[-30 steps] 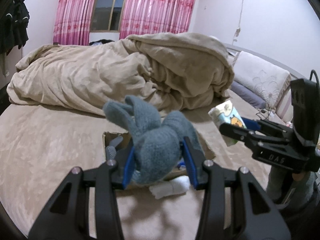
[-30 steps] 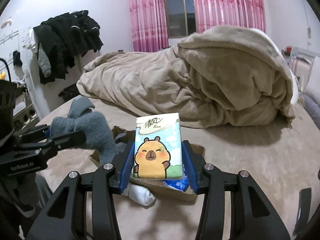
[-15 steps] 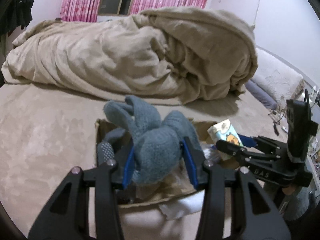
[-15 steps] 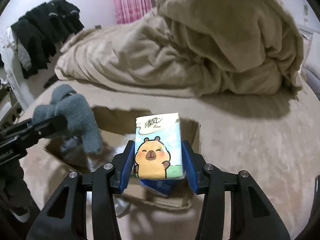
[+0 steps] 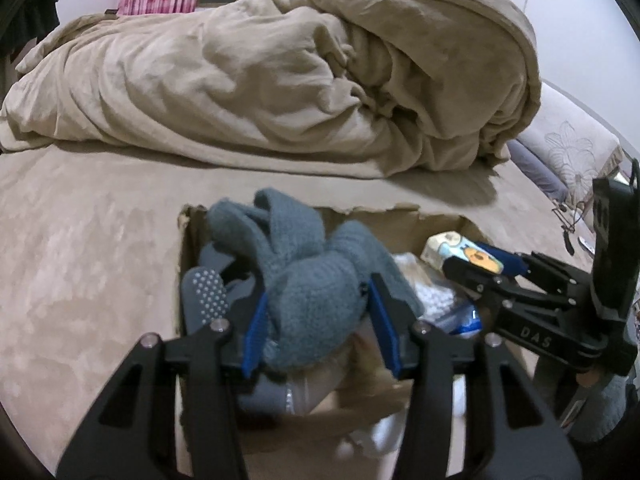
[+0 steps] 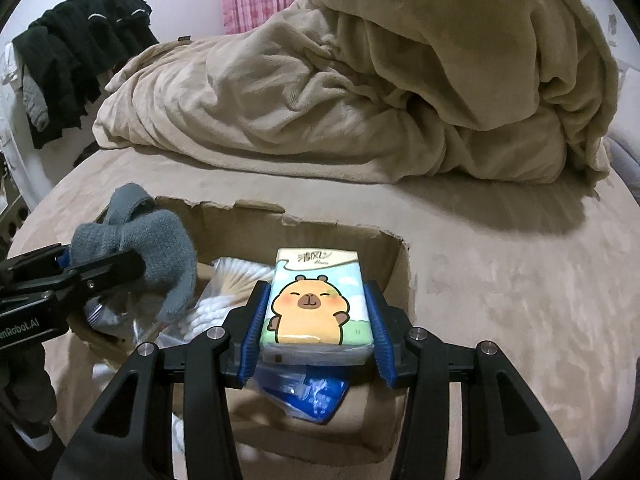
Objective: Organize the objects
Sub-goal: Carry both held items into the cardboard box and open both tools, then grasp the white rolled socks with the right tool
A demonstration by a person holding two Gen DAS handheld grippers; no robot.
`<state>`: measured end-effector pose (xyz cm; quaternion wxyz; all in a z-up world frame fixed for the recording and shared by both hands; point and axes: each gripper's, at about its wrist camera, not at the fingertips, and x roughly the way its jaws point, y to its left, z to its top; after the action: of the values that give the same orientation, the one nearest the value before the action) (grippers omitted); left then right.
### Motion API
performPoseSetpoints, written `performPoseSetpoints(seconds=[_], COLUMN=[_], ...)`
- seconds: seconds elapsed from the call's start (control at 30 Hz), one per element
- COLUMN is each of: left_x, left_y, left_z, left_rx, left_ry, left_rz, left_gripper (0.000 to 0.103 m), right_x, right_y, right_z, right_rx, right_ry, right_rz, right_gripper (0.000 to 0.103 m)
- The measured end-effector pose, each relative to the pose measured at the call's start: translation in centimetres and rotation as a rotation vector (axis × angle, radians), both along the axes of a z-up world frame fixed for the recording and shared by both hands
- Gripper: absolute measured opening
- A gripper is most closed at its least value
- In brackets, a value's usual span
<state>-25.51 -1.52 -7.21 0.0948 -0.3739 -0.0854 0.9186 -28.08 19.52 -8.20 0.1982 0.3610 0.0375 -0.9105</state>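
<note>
My left gripper (image 5: 316, 320) is shut on a grey knitted sock (image 5: 304, 276) and holds it over the left part of an open cardboard box (image 5: 400, 220). It also shows in the right wrist view (image 6: 132, 252). My right gripper (image 6: 316, 332) is shut on a tissue pack with a cartoon capybara (image 6: 316, 304), over the right part of the box (image 6: 396, 272). The pack also shows in the left wrist view (image 5: 460, 252). In the box lie a dotted grey sock (image 5: 204, 296), cotton swabs (image 6: 236, 276) and a blue packet (image 6: 312, 396).
The box sits on a beige bed sheet (image 6: 520, 280). A bunched beige duvet (image 5: 280, 80) lies behind it. A pillow (image 5: 572, 148) is at the right. Dark clothes (image 6: 80, 52) hang at the left. A white sock (image 5: 384, 436) lies by the box's near side.
Both grippers have moved forward and down, and now hold the sock and the tissue pack over the box's opening. Their grips have not changed.
</note>
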Motion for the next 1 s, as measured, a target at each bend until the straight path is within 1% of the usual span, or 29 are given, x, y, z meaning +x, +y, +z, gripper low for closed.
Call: performPoseSetpoints(seconds=[0.07, 0.1, 0.13, 0.17, 0.2, 0.23, 0.27, 0.47, 0.53, 0.63, 0.67, 0.87, 1.0], left_x=[0.0, 0.1, 0.2, 0.4, 0.7, 1.0, 1.4, 4.3, 5.7, 7.8, 8.5, 12.6, 14.7], left_y=[-0.1, -0.2, -0.4, -0.6, -0.8, -1.0, -1.1, -1.5, -1.8, -2.6, -2.7, -3.1, -2.8], left_z=[0.1, 0.2, 0.4, 0.6, 1.0, 1.3, 1.7, 4.0, 4.9, 6.3, 6.7, 9.1, 9.7], left_rx=[0.001, 0.007, 0.015, 0.022, 0.027, 0.028, 0.029, 0.019, 0.039, 0.082, 0.083, 0.064, 0.054], left_ry=[-0.014, -0.027, -0.033, -0.032, -0.023, -0.015, -0.006, 0.038, 0.048, 0.064, 0.074, 0.126, 0.136], left_rz=[0.006, 0.009, 0.015, 0.024, 0.035, 0.042, 0.047, 0.058, 0.057, 0.062, 0.068, 0.085, 0.082], left_gripper=[0.052, 0.055, 0.058, 0.067, 0.074, 0.077, 0.079, 0.079, 0.08, 0.087, 0.089, 0.09, 0.09], right_x=[0.0, 0.1, 0.2, 0.4, 0.6, 0.9, 1.2, 3.3, 4.4, 6.4, 6.9, 10.5, 12.7], right_y=[0.0, 0.1, 0.2, 0.3, 0.3, 0.4, 0.4, 1.0, 1.3, 2.1, 2.2, 2.8, 2.9], right_z=[0.0, 0.0, 0.1, 0.2, 0.4, 0.7, 1.0, 3.2, 4.1, 5.5, 5.8, 8.1, 9.1], right_rx=[-0.002, -0.008, -0.024, -0.037, -0.047, -0.052, -0.051, -0.074, -0.083, -0.103, -0.106, -0.115, -0.115], right_ry=[0.003, 0.002, -0.003, -0.007, -0.009, -0.008, -0.005, 0.022, 0.033, 0.054, 0.059, 0.097, 0.115], right_rz=[-0.002, 0.001, 0.006, 0.008, 0.01, 0.01, 0.007, -0.006, -0.011, -0.022, -0.023, -0.012, 0.007], right_gripper=[0.053, 0.056, 0.061, 0.065, 0.068, 0.074, 0.076, 0.076, 0.076, 0.076, 0.076, 0.076, 0.076])
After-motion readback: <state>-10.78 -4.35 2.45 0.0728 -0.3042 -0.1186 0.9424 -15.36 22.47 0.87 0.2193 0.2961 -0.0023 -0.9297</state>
